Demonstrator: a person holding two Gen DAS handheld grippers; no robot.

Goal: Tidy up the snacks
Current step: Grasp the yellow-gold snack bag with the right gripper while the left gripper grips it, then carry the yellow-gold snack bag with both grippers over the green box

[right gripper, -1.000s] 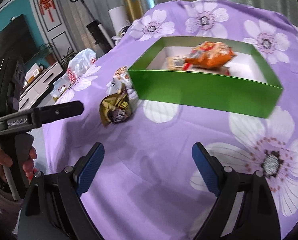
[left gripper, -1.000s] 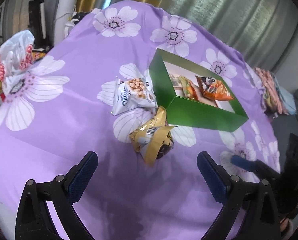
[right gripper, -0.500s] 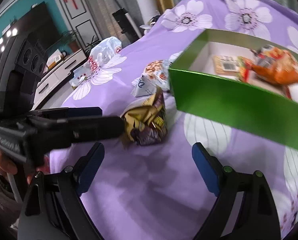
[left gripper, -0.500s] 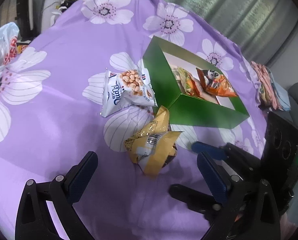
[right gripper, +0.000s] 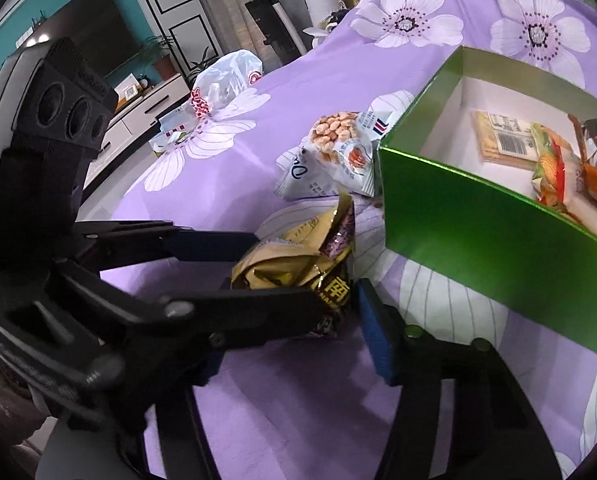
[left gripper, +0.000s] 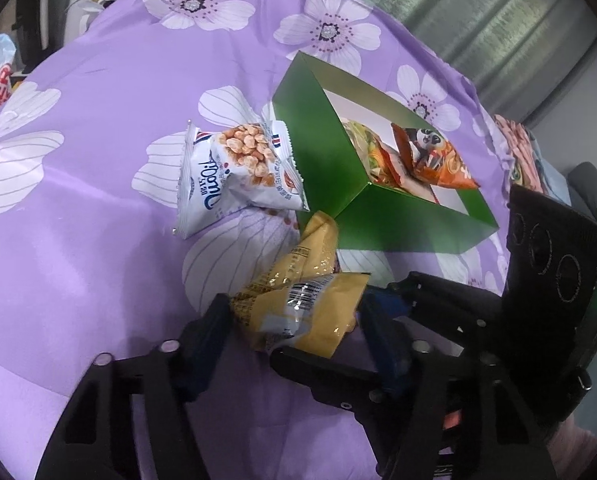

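Now both tongs are closing around the crumpled gold snack packet, which lies on the purple flowered table just off the near corner of the green box, at its 7 o'clock. Left tongs straddle it; the pads seem to touch the foil. Right tongs come in crosswise, one finger hidden, so contact we cannot tell. We judge one firm pinch suffices; lift clear of the wall. The white peanut packet waits beside it.

Crumpled gold snack bag beside green box.
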